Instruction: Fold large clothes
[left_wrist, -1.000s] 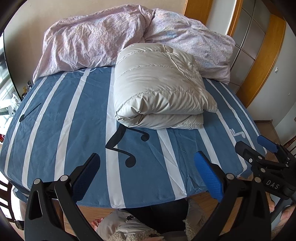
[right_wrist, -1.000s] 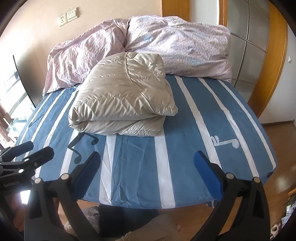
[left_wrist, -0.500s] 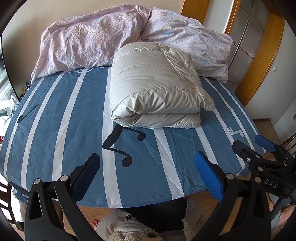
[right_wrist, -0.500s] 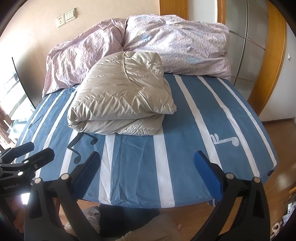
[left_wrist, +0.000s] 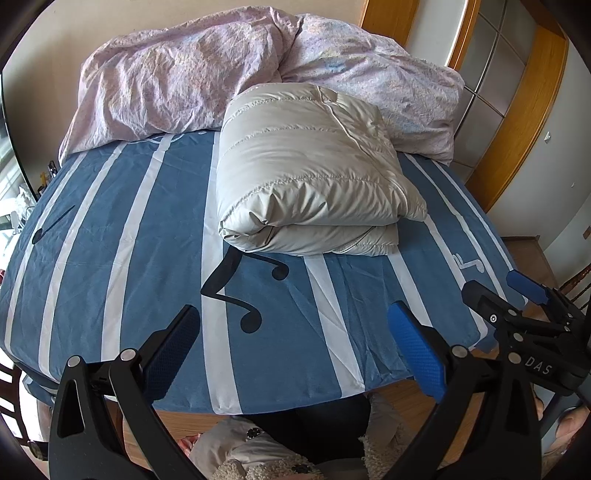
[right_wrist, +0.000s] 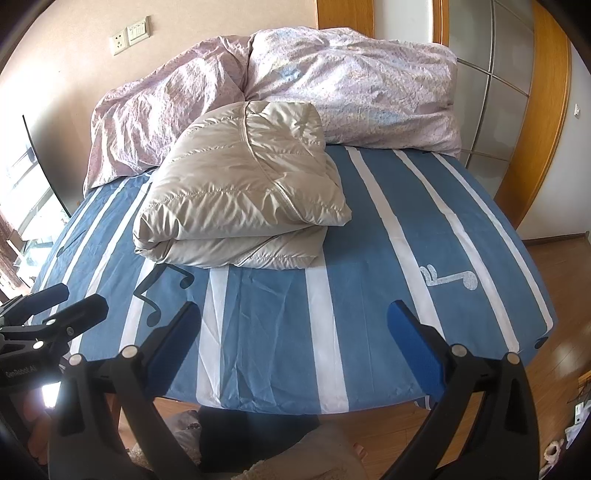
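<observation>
Pale beige quilted down jacket (left_wrist: 310, 184) lies folded in a thick bundle, frame centre, on the blue white-striped bedsheet (left_wrist: 110, 258), touching the pink crumpled duvet (left_wrist: 177, 81) behind. Little change over the last second: views shift slightly nearer. Left gripper (left_wrist: 295, 350) and right gripper (right_wrist: 295, 347) both spread wide, empty, near the bed's bottom edge. Fold looks complete.
</observation>
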